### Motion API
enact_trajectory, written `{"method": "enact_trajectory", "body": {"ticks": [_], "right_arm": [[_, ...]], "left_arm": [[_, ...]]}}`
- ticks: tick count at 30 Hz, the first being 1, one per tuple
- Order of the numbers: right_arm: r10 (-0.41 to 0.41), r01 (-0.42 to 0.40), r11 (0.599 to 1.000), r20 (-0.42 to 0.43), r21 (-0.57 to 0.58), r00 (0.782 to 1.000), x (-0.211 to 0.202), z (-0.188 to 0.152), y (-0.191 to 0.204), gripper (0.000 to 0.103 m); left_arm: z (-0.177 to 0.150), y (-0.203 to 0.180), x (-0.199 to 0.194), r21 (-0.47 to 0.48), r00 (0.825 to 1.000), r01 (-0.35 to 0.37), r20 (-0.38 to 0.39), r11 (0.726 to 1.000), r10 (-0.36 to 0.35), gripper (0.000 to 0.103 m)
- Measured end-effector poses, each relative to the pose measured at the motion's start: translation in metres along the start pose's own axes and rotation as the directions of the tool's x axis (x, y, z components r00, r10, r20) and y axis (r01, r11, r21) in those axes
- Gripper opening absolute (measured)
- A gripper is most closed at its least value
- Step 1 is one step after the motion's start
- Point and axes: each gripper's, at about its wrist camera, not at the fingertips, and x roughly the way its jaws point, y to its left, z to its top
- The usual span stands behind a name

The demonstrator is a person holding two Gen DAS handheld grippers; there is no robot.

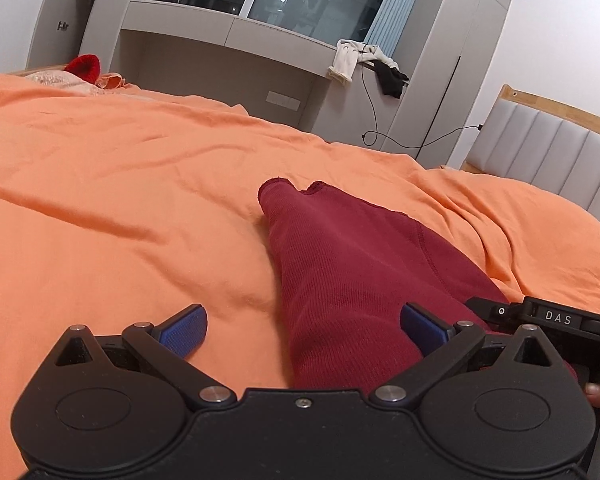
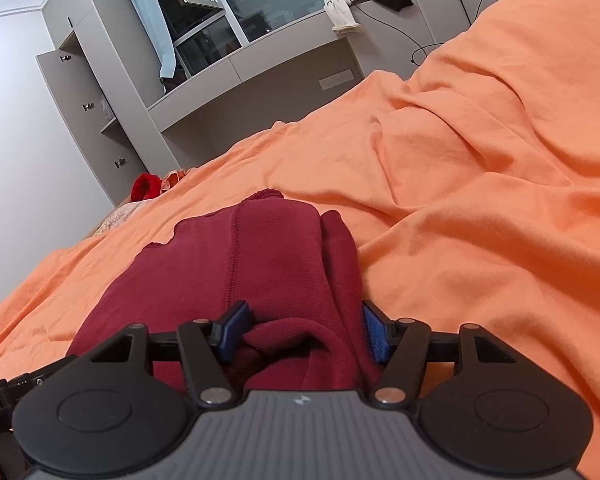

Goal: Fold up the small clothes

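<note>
The right gripper [image 2: 302, 330] straddles, jaws apart, a bunched fold of the maroon garment [image 2: 260, 256], poised to pinch it; the left gripper [image 1: 304, 326] gapes empty.

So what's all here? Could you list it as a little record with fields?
surface: orange sheet on a bed
garment: dark red garment, lying on the sheet
left gripper: open, garment's edge between its fingers
right gripper: part open, a bunched fold between its fingers
far corner: red item
shelf: white and black clothes
</note>
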Motion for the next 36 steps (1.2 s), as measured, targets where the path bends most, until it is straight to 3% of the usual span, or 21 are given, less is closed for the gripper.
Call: {"method": "enact_trajectory", "body": {"ticks": [23, 29, 36], "right_arm": [[0.001, -0.001, 1.0, 0.001, -0.006, 1.0, -0.001, -0.001, 0.0, 0.066], [0.001, -0.001, 1.0, 0.003, -0.015, 1.0, -0.001, 0.0, -0.001, 0.064], [0.014, -0.014, 1.0, -0.008, 0.004, 1.0, 0.001, 0.001, -0.002, 0.068]], "left_arm": [[-0.001, 0.001, -0.001, -0.009, 1.0, 0.004, -0.006, 1.0, -0.004, 0.103], [0.014, 0.012, 0.011, -0.068, 0.99, 0.058, -0.124, 0.996, -0.066, 0.103], [0.031, 0.021, 0.041, -0.084, 0.949, 0.133, -0.276, 0.988, -0.151, 0.102]]}}
